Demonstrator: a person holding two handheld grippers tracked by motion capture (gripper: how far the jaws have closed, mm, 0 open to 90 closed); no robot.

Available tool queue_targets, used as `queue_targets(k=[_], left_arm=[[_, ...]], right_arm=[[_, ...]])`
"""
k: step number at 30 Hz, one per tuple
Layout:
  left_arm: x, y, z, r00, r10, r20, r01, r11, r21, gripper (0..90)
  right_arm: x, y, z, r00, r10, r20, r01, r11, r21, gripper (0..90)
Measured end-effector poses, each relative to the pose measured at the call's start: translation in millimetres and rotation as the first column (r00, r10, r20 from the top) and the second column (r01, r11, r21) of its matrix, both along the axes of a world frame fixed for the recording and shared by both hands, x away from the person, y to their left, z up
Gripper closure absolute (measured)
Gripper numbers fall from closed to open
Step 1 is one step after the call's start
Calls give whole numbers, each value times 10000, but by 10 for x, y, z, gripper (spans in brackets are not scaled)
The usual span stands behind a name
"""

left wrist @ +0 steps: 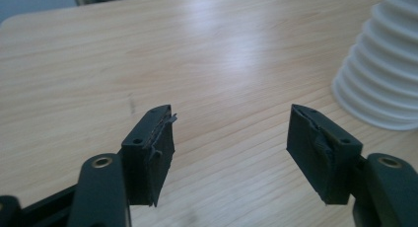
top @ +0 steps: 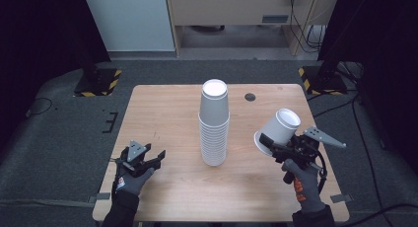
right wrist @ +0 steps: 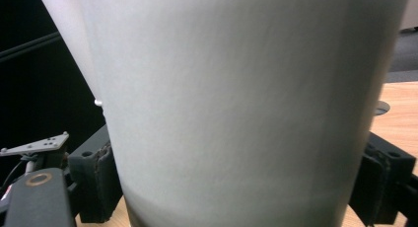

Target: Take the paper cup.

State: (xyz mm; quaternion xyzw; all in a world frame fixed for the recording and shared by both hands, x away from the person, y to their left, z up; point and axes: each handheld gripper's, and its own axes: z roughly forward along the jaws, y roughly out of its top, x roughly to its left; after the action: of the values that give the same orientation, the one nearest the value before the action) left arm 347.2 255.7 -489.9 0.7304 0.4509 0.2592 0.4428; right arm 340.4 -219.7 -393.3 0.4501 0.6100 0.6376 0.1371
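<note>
A tall stack of upturned white paper cups (top: 214, 126) stands at the middle of the wooden table (top: 167, 113); its lower rims (left wrist: 379, 74) show at the right of the left gripper view. My right gripper (top: 270, 142) is shut on a single white paper cup (top: 282, 128), held above the table's right side and tilted, bottom up. That cup (right wrist: 236, 98) sits between the pads of the right gripper (right wrist: 236, 187). My left gripper (top: 158, 156) hovers over the front left of the table, pointing toward the stack. The left gripper (left wrist: 232, 113) is open with only bare wood between its fingers.
A dark round grommet (top: 250, 96) sits in the table top behind the stack. Two black stands with yellow-striped bases (top: 98, 81) (top: 323, 79) flank the table's far corners. Cables (top: 340, 108) trail on the grey floor at right.
</note>
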Motion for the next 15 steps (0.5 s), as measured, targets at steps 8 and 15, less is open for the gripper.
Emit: queue_targets(k=[8,15], left_arm=[[-113,-250,106,9908,-1232,556,1252,9915,-353,386],[-211,-489,170,9716,-2154,982,2217,9734,-583,410]], right_arm=[[-1,-40,-33,9998,-55,-171,60,9994,348,133],[5,-50,-55,9994,-97,-317,115,9982,584,133]])
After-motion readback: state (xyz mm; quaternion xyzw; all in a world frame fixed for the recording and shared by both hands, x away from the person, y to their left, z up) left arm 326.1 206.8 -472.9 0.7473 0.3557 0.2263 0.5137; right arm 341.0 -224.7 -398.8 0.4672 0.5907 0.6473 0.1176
